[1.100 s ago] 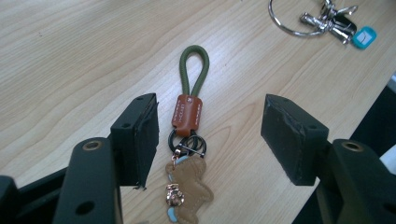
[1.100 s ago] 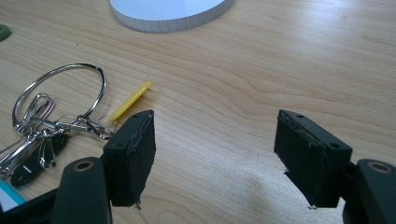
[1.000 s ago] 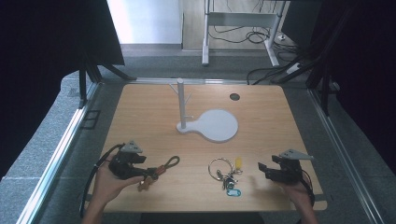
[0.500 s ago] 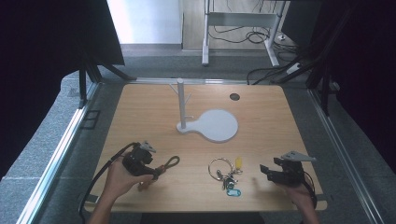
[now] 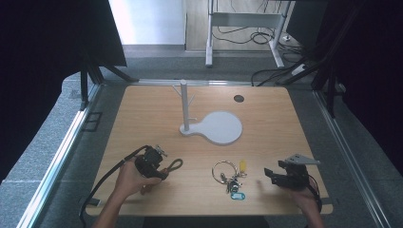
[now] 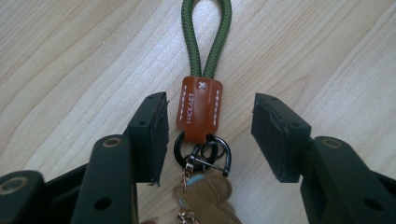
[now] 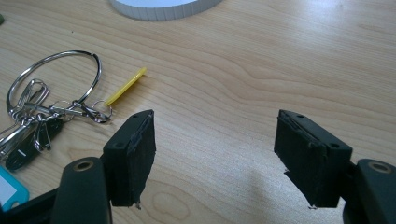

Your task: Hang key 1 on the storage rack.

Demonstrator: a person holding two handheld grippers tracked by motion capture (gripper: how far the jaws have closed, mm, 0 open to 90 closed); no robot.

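On the wooden table point(image 5: 266, 118), the green cord keychain point(image 6: 201, 100) lies lengthwise between the left gripper's point(image 6: 208, 123) wide-open, untouching jaws, loop pointing away; right gripper point(image 7: 215, 149) gapes empty.

You see white peg stand point(image 5: 185, 105) on round base point(image 5: 220, 127) mid-table; key bunch point(image 5: 231, 174) near front edge; black grommet point(image 5: 238, 98) far right.
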